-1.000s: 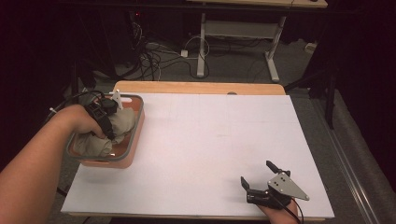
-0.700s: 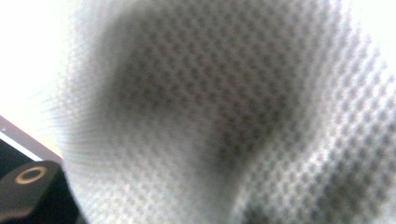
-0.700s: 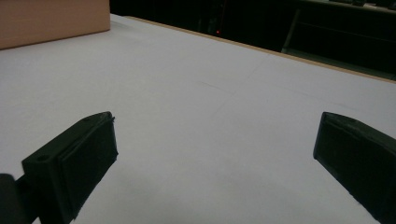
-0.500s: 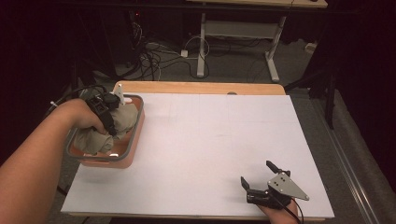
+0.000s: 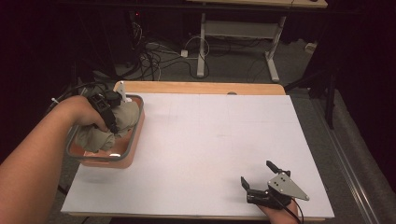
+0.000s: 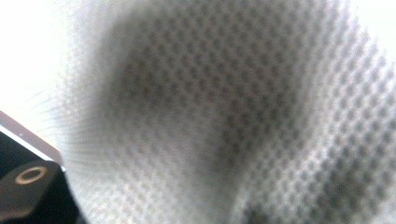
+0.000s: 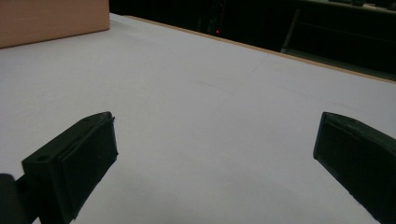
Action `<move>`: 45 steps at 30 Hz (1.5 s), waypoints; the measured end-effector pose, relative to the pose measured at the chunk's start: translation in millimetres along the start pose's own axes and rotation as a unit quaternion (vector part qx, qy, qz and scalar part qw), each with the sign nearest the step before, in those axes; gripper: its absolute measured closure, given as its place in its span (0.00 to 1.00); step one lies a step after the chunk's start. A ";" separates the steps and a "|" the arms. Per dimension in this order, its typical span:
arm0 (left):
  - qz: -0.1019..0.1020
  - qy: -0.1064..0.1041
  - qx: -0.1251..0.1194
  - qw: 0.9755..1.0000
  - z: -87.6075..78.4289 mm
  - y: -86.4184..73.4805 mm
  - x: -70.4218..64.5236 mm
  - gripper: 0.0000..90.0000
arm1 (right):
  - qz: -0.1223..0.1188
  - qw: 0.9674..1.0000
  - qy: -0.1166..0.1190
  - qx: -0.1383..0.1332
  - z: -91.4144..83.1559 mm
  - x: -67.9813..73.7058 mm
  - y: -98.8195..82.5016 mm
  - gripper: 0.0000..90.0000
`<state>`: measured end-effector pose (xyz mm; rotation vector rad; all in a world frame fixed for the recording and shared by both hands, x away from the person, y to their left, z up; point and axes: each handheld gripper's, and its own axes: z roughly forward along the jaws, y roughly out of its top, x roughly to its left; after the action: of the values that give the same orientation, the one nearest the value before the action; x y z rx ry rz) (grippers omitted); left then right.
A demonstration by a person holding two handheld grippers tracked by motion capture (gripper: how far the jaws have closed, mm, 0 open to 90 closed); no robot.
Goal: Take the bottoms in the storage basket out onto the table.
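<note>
Left tongs clamped on grey cloth down inside orange bin; right tongs agape, idle, well apart across tabletop.

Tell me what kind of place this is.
Probably a lab or workshop set up for recording: a white-covered table in a dark room, loose cables on the floor behind it, and a desk frame beyond.

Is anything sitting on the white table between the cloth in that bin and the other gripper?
Nothing visible does. The left gripper is down in the orange bin, shut on the grey cloth. From there to the right gripper, which rests open near the front edge, the white table is bare.
</note>
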<state>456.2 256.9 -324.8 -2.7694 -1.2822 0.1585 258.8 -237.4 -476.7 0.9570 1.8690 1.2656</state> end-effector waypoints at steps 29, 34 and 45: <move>0.026 0.010 -0.014 1.000 -21.6 23.2 -31.0 0.61 | 0.001 1.000 -0.001 -0.001 -0.5 -0.5 0.0 0.00; 0.031 0.011 -0.016 0.999 -22.8 28.3 -36.5 0.61 | 0.001 1.000 -0.001 -0.001 -0.7 -0.6 0.1 0.00; 0.048 0.013 -0.020 0.999 -24.5 43.7 -53.1 0.60 | 0.000 1.000 -0.001 -0.001 -0.5 -0.4 0.0 0.01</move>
<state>458.2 187.4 -302.7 -2.8582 -1.1596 0.1024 258.6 -238.0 -476.5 0.9576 1.8669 1.2658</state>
